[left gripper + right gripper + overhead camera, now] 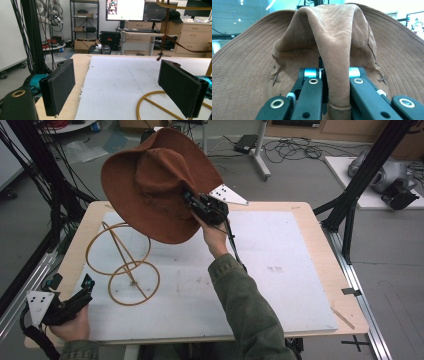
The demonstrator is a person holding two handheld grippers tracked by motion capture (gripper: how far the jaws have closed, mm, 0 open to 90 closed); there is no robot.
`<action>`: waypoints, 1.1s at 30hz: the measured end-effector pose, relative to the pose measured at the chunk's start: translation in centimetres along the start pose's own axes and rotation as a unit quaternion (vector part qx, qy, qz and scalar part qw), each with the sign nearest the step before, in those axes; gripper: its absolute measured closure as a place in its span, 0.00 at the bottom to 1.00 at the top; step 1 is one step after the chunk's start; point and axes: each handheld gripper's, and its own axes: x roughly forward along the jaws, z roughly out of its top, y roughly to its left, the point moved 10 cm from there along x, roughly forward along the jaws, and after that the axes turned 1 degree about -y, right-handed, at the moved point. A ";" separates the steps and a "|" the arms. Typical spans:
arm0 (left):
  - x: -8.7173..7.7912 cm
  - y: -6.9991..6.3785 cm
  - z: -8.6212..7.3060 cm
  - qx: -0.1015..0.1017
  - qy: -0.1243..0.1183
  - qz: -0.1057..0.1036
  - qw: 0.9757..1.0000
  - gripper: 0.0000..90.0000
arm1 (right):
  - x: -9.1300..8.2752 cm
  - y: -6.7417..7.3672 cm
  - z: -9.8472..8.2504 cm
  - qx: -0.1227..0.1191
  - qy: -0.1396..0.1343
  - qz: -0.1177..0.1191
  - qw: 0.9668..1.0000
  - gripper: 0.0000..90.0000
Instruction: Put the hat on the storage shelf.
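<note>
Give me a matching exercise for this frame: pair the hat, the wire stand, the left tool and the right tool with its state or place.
Things:
1. brown hat
2. gold wire stand
3. left tool
4. right tool

States:
A. jaws wide apart with nothing between them, low at the table's near left corner
B. standing on the white mat, nothing on it
C. pinched shut on a fold of the crown
D. held up in the air above the table

Pairs: 1-D, 2-B, 3-A, 4-C

The hat (155, 185) hides the right tool's (192, 202) tips and the stand's (122, 265) top.
</note>
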 end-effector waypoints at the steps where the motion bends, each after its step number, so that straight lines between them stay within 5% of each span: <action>1: 0.0 0.0 0.0 -0.001 0.000 0.000 1.000 0.16 | -0.2 0.3 0.5 0.001 -0.007 0.005 1.000 0.98; 18: -0.1 0.0 0.0 0.001 0.000 0.000 1.000 0.16 | -0.5 4.8 3.4 0.006 -0.034 0.085 0.996 0.98; 33: -0.2 0.2 0.1 -0.001 -0.002 0.003 1.000 0.16 | 0.0 10.1 4.2 0.003 -0.021 0.175 0.984 0.97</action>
